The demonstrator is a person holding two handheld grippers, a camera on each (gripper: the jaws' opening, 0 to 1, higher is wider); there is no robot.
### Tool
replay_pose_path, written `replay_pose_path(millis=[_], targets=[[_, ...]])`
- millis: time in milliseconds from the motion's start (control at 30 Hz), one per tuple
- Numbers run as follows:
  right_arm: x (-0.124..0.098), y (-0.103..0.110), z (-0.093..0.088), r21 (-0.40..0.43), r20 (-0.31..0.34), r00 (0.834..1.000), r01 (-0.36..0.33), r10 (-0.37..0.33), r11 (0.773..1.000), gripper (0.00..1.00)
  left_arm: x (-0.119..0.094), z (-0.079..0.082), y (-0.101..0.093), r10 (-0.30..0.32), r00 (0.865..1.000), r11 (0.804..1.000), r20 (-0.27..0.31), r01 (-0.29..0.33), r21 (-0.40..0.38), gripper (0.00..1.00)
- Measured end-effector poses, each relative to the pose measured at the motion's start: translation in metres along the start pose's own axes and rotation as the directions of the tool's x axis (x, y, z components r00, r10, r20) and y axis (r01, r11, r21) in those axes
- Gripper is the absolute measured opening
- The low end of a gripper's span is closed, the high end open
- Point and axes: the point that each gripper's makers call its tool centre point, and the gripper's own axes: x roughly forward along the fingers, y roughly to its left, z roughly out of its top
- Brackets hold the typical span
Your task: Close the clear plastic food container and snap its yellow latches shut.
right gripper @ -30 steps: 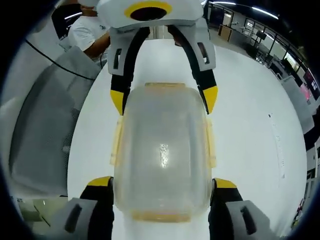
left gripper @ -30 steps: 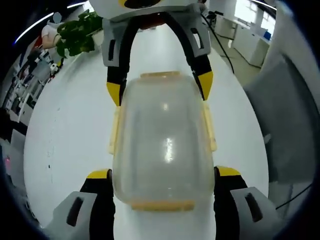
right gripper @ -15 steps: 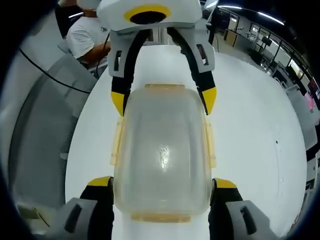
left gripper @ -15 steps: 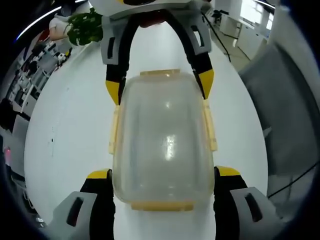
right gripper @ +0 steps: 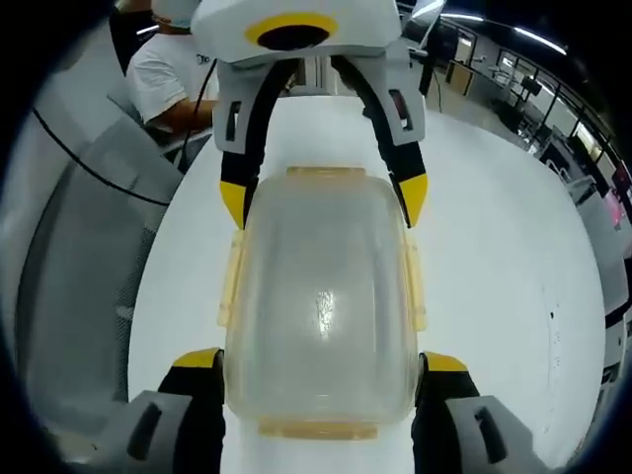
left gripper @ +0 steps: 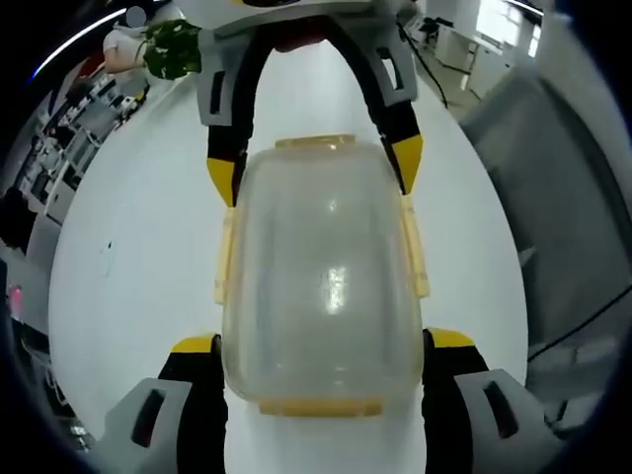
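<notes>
Container (left gripper: 321, 286) lay lid-on upon white desk (left gripper: 128, 257) | left gripper (left gripper: 321, 348) and right gripper (right gripper: 321, 355) straddled opposite ends, jaws spread, contact unclear | yellow latches (left gripper: 413, 247) looked unsnapped; press each squarely.

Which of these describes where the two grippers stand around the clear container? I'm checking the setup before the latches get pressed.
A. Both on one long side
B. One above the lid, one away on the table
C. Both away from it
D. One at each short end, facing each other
D: in the left gripper view, the left gripper straddles the near end of the clear container while the right gripper straddles its far end, facing back.
</notes>
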Motion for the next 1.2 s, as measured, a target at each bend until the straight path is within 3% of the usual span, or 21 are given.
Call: replay_pose_path(millis=[367, 1200], targets=[[0.0040, -0.0086, 0.0036, 0.012, -0.038, 0.999, 0.002, -0.001, 1.000, 0.78, -0.0013, -0.0057, 0.0090, -0.008, 1.000, 1.000, 0.001, 0.008, 0.016, 0.80], [-0.0006, -0.0086, 0.0031, 0.025, -0.022, 1.000, 0.017, -0.016, 1.000, 0.80, -0.0038, -0.0049, 0.0105, 0.005, 1.000, 1.000, 0.000, -0.005, 0.002, 0.80]])
